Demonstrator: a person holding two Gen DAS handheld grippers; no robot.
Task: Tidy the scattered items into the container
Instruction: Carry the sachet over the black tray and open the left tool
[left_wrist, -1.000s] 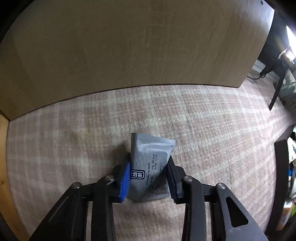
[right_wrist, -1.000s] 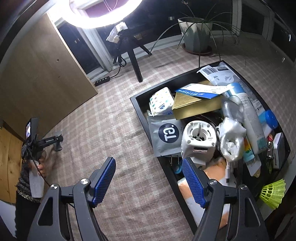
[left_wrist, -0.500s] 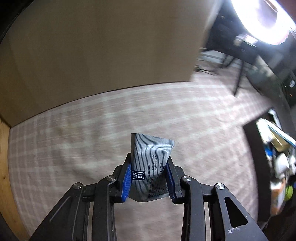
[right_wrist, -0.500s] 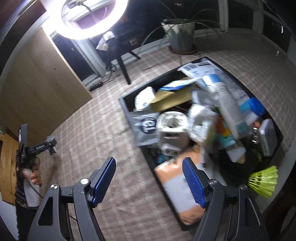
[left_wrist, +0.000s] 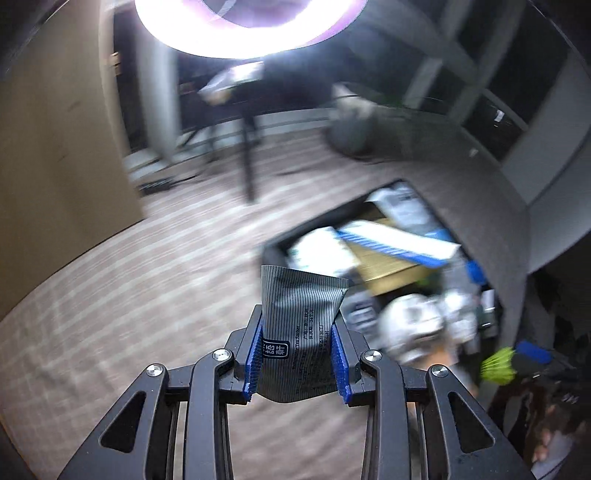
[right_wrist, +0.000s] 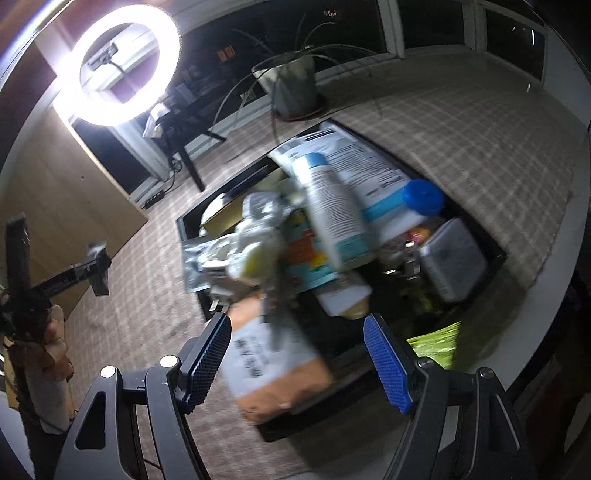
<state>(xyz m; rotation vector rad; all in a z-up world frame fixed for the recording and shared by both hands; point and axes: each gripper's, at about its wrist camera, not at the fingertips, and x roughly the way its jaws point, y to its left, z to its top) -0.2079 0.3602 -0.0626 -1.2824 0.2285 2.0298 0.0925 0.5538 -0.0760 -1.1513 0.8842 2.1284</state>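
— What had changed since a second earlier?

— The left gripper (left_wrist: 297, 354) had swung away from the wooden panel (left_wrist: 55, 155) and across the checked cloth (left_wrist: 129, 295), so the black container (left_wrist: 273, 251) now lay just ahead of it. The right gripper (right_wrist: 297, 363) had slid along over the same container (right_wrist: 184, 229).

— And the claws?

— The left one stayed clamped narrow on the grey striped sachet (left_wrist: 301, 314), blue pads pressing both its sides, the sachet held above the cloth, near the container's edge. The right one stood wide with nothing between its pads.

— What was in the container?

— Blurred clutter: a white bottle (right_wrist: 332, 214), a blue cap (right_wrist: 423, 197), an orange packet (right_wrist: 273, 365). A ring light (right_wrist: 118, 66) glared behind.
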